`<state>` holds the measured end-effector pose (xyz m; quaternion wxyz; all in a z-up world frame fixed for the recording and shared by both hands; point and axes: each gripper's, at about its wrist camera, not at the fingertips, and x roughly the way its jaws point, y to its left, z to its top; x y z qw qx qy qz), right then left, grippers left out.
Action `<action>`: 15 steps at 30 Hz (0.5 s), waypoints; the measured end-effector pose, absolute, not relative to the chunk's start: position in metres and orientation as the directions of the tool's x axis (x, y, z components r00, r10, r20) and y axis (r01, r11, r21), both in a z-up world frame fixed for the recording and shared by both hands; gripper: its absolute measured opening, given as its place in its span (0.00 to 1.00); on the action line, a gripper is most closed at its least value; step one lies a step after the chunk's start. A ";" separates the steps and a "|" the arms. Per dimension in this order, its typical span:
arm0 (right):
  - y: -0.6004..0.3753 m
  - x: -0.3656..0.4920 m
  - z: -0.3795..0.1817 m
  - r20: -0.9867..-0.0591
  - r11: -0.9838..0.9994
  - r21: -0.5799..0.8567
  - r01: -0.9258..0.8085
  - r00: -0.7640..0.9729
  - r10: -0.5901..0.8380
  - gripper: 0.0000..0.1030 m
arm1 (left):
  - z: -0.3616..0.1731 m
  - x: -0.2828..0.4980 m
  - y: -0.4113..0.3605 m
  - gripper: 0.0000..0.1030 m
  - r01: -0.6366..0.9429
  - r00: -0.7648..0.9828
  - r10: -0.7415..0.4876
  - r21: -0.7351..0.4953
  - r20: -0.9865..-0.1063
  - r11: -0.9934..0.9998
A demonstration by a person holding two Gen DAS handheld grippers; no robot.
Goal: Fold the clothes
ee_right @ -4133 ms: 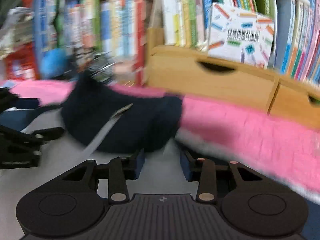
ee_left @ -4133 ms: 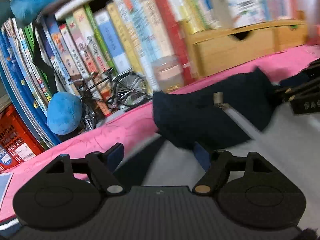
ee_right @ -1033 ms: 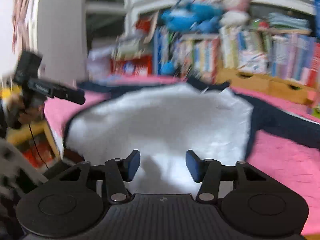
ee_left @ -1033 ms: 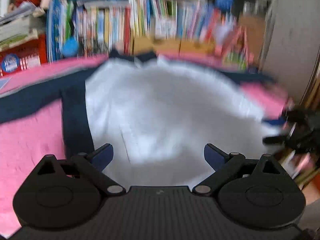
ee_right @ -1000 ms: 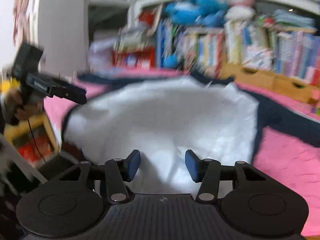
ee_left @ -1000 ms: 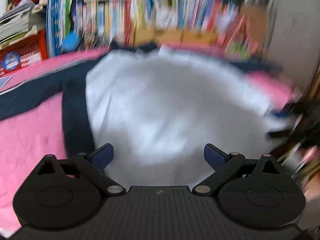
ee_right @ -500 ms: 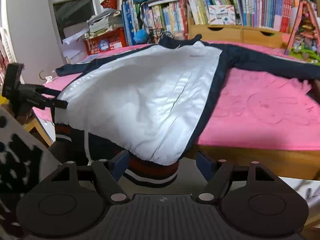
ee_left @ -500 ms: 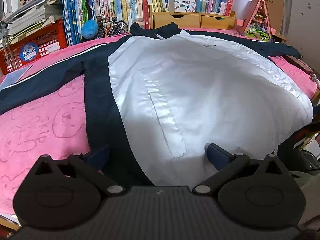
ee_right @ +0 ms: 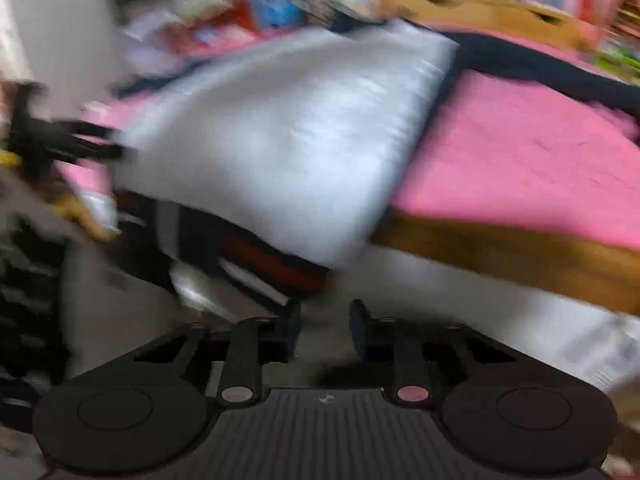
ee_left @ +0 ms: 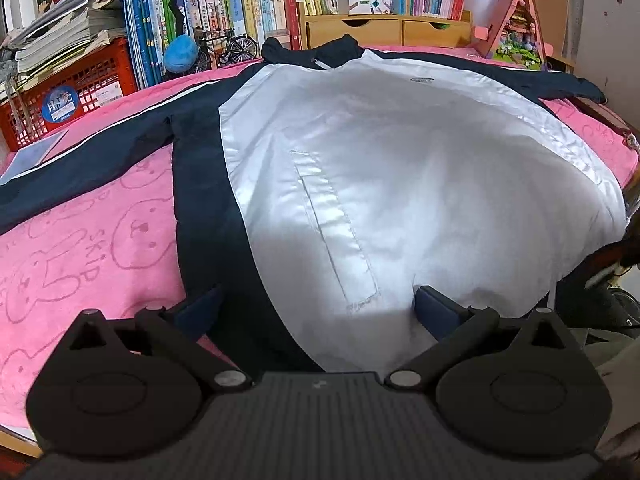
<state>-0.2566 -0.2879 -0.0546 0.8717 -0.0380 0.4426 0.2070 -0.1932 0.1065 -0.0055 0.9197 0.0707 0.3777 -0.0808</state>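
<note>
At the bottom of the left wrist view the left gripper (ee_left: 316, 304) sits at the near edge of the bench (ee_left: 92, 264), its jaws spread wide and holding nothing. The jacket (ee_left: 400, 168) hem lies between the two blue pads: the left pad is over the navy side panel, the right pad is by the white front; whether either touches the cloth cannot be told. The jacket lies flat, front up, filling the centre of the frame. Its hem hangs over the near edge at lower right. Bare pink cover is open at lower left, between the navy side panel and the left sleeve (ee_left: 80, 160), which runs to the left edge of the frame. The other sleeve runs to the upper right.

Far along the top stand a red crate (ee_left: 76, 92) at upper left, a blue plush ball (ee_left: 182, 53) and a model bicycle (ee_left: 228, 46) by the collar, a row of books (ee_left: 256, 0), wooden drawers (ee_left: 384, 30), and a triangular toy house (ee_left: 516, 28) at upper right.

The right wrist view is blurred. The right gripper (ee_right: 324, 328) is at bottom centre, below the bench edge and clear of the cloth, jaws partly apart and empty. Above it the striped hem hangs off the wooden edge. The left gripper shows dark at middle left.
</note>
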 end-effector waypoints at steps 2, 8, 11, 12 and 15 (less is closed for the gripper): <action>-0.293 -0.256 -0.051 -0.793 0.936 0.083 -0.343 0.546 0.271 0.26 | -0.005 -0.192 0.106 1.00 0.195 0.695 -0.087 0.070 -0.714 0.978; -0.268 -0.257 0.006 -0.646 0.909 -0.014 -0.417 0.697 0.310 0.56 | -0.003 -0.189 0.103 1.00 0.175 0.674 -0.064 0.075 -0.736 0.982; -0.231 -0.243 0.023 -0.591 0.867 -0.111 -0.486 0.733 0.336 0.70 | -0.002 -0.188 0.102 1.00 0.165 0.665 -0.055 0.075 -0.745 0.983; -0.219 -0.235 0.024 -0.582 0.855 -0.110 -0.506 0.730 0.357 0.74 | -0.002 -0.188 0.102 1.00 0.163 0.662 -0.053 0.074 -0.747 0.984; -0.186 -0.206 0.021 -0.578 0.831 -0.071 -0.552 0.702 0.417 0.75 | -0.001 -0.187 0.101 1.00 0.155 0.654 -0.047 0.073 -0.755 0.985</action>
